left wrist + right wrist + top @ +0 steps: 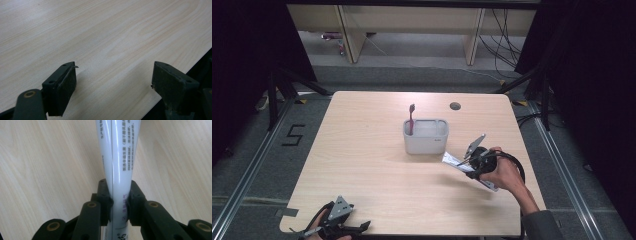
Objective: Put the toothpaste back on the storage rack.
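A white toothpaste tube [120,157] with printed text is pinched between the two black jaws of my right gripper [119,203], which is shut on it. From above, that tube [454,161] hangs over the table's right side, just right of a grey-white holder box [426,136], with the right gripper [472,165] around its middle. A red toothbrush [411,119] stands upright in the box's left end. My left gripper [113,82] rests at the table's near left edge, open, bare wood between its jaws; from above the left gripper [357,229] lies low by the front edge.
The light wooden table [362,170] has a round cable hole [455,106] near its far edge. Dark curtains and stand legs flank the table. A "5" is taped on the floor [293,135] at the left.
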Available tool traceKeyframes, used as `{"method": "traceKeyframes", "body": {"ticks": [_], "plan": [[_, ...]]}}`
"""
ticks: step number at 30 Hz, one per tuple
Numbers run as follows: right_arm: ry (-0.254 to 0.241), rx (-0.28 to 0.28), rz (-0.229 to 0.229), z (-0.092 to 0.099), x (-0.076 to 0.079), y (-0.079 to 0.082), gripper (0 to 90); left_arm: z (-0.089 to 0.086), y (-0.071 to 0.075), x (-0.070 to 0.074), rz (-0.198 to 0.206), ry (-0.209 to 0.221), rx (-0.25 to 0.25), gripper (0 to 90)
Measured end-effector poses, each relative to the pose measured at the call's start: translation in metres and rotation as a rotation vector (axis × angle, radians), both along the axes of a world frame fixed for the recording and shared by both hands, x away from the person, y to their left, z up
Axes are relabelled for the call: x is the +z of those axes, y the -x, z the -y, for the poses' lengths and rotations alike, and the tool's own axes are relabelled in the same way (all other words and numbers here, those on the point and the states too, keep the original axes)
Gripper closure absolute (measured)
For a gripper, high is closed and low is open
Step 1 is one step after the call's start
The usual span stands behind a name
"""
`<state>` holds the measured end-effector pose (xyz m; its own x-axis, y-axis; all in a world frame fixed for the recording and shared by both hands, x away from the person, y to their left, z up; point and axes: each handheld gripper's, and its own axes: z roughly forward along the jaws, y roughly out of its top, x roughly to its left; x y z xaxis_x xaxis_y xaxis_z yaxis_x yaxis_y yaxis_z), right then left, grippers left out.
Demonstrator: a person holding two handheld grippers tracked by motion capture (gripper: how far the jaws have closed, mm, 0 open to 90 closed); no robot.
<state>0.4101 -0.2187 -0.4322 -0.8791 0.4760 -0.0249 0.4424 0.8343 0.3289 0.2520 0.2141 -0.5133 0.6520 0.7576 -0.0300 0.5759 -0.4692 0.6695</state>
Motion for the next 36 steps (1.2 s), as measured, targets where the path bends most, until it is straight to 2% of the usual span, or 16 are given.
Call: {"method": "traceKeyframes", "body": {"ticks": [1,2,4,7,8,11,17,18,21,23,25,26,29,30,33,36], "plan": [[0.000,0.000,0.000,0.000,0.000,0.000,75.8,0.000,0.000,0.000,0.000,0.000,0.000,19.4],[-0.012,0.024,0.018,0.001,0.001,-0.002,75.8,0.002,0.001,-0.001,0.004,0.029,0.024,19.4],[-0.045,0.001,0.021,0.000,0.005,0.000,75.8,0.001,0.000,0.000,0.001,0.015,0.013,19.4],[-0.069,0.017,0.033,0.000,0.007,0.000,75.8,0.001,0.000,0.000,0.000,0.010,0.009,19.4],[-0.085,-0.007,0.034,-0.001,0.011,0.002,75.8,0.003,0.001,-0.001,0.007,0.042,0.030,19.4],[-0.112,0.009,0.057,0.000,0.014,0.000,75.8,0.002,0.001,-0.001,0.006,0.040,0.030,19.4],[-0.185,-0.026,0.085,0.000,0.027,0.002,75.8,0.003,0.001,-0.001,0.008,0.039,0.029,19.4],[-0.209,-0.027,0.114,0.000,0.029,0.001,75.8,0.003,0.001,-0.001,0.008,0.042,0.030,19.5],[-0.234,-0.029,0.112,-0.001,0.030,0.000,75.8,0.001,0.000,0.000,0.003,0.025,0.015,19.4],[-0.262,-0.070,0.133,-0.001,0.033,0.000,75.8,0.001,0.000,0.000,0.004,0.027,0.016,19.5],[-0.273,-0.054,0.133,-0.001,0.035,-0.002,75.8,0.001,0.000,0.000,0.003,0.026,0.015,19.4],[-0.317,-0.053,0.162,-0.002,0.036,-0.003,75.7,0.001,0.000,0.000,0.004,0.025,0.017,19.4],[-0.342,-0.052,0.170,-0.002,0.039,-0.004,75.8,0.001,0.000,0.000,0.003,0.028,0.015,19.5],[-0.379,-0.077,0.189,-0.004,0.042,-0.003,75.8,0.003,0.001,0.000,0.010,0.040,0.027,19.5],[-0.388,-0.078,0.199,-0.005,0.047,-0.005,75.8,0.002,0.000,0.000,0.014,0.031,0.027,19.4],[-0.441,-0.095,0.213,-0.008,0.051,-0.008,75.8,0.000,0.001,0.001,0.009,0.025,0.018,19.4]]}}
